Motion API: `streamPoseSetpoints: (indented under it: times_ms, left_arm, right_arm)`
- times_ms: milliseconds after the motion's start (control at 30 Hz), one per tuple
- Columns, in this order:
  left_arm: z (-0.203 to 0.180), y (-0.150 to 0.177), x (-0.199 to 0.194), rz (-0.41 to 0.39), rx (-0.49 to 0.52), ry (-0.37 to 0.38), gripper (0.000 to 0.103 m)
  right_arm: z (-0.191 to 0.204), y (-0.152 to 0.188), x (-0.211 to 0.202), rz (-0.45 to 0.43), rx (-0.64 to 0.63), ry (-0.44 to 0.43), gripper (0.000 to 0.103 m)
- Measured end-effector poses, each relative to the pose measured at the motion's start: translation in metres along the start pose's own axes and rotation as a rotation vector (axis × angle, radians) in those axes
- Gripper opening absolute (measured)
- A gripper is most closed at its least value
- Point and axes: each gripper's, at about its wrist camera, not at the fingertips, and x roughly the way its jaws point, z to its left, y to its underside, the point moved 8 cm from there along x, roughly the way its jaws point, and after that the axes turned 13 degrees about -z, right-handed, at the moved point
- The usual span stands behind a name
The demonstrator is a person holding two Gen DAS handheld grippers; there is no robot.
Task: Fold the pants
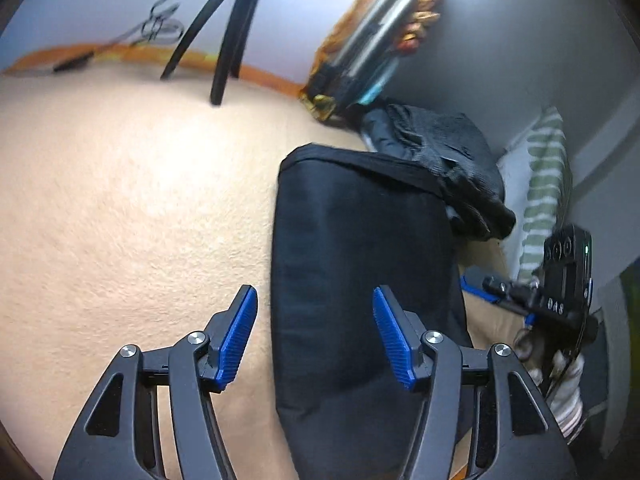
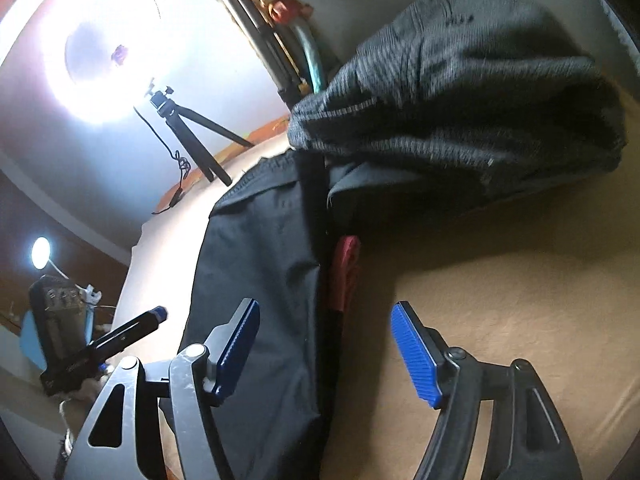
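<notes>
Black pants [image 1: 360, 272] lie folded in a long flat rectangle on the tan bed sheet [image 1: 132, 208]. My left gripper [image 1: 316, 324] is open, its jaws wide apart over the pants' left edge, holding nothing. In the right wrist view the same pants [image 2: 260, 280] run up the middle, with a red tag [image 2: 346, 264] at their right edge. My right gripper [image 2: 326, 344] is open and empty above the pants' right edge. The right gripper also shows at the far right of the left wrist view [image 1: 560, 292].
A pile of dark grey clothes [image 2: 460, 92] lies beyond the pants' far end, seen too in the left wrist view [image 1: 440, 152]. A black tripod [image 1: 228, 40] stands on the bed at the back. A striped pillow [image 1: 548, 184] and a bundle of rods [image 1: 380, 28] sit against the wall.
</notes>
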Motion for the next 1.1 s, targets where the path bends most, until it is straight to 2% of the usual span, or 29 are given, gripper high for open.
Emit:
streamPoseSetpoints:
  times_ms: [167,400,500,567,633,700,833,900,933,1000,1100]
  left_arm:
    - [0.012,0.0,0.014,0.03,-0.09,0.027,0.059]
    - [0.011,0.002,0.026,0.043,-0.137,0.065,0.06]
    - [0.009,0.002,0.031,0.045,-0.168,0.095,0.06]
    - [0.005,0.001,0.035,0.039,-0.155,0.101,0.06]
    - [0.001,0.001,0.037,0.033,-0.14,0.106,0.06]
    - [-0.001,0.001,0.039,0.033,-0.139,0.115,0.06]
    - [-0.003,-0.001,0.041,0.032,-0.141,0.129,0.06]
    - [-0.005,-0.001,0.042,0.031,-0.129,0.127,0.059]
    - [-0.005,-0.001,0.042,0.029,-0.118,0.118,0.057]
    - [-0.005,0.001,0.044,0.031,-0.096,0.088,0.041]
    - [-0.002,0.002,0.044,0.026,-0.103,0.081,0.03]
  right_arm:
    - [-0.003,0.005,0.008,0.027,0.013,-0.029,0.072]
    - [-0.017,0.008,0.014,0.029,0.08,-0.059,0.072]
    - [-0.014,0.009,0.015,0.018,0.058,-0.068,0.072]
    - [-0.012,0.01,0.015,0.019,0.049,-0.084,0.072]
    - [-0.01,0.012,0.014,0.024,0.05,-0.105,0.069]
    - [-0.006,0.016,0.016,0.04,0.051,-0.131,0.059]
    - [0.0,0.02,0.018,0.04,0.017,-0.128,0.058]
    - [0.002,0.021,0.023,0.042,0.033,-0.125,0.047]
    - [0.002,0.021,0.025,0.044,0.043,-0.125,0.044]
    - [0.003,0.02,0.026,0.041,0.054,-0.119,0.038]
    - [0.008,0.019,0.024,0.026,0.023,-0.097,0.03]
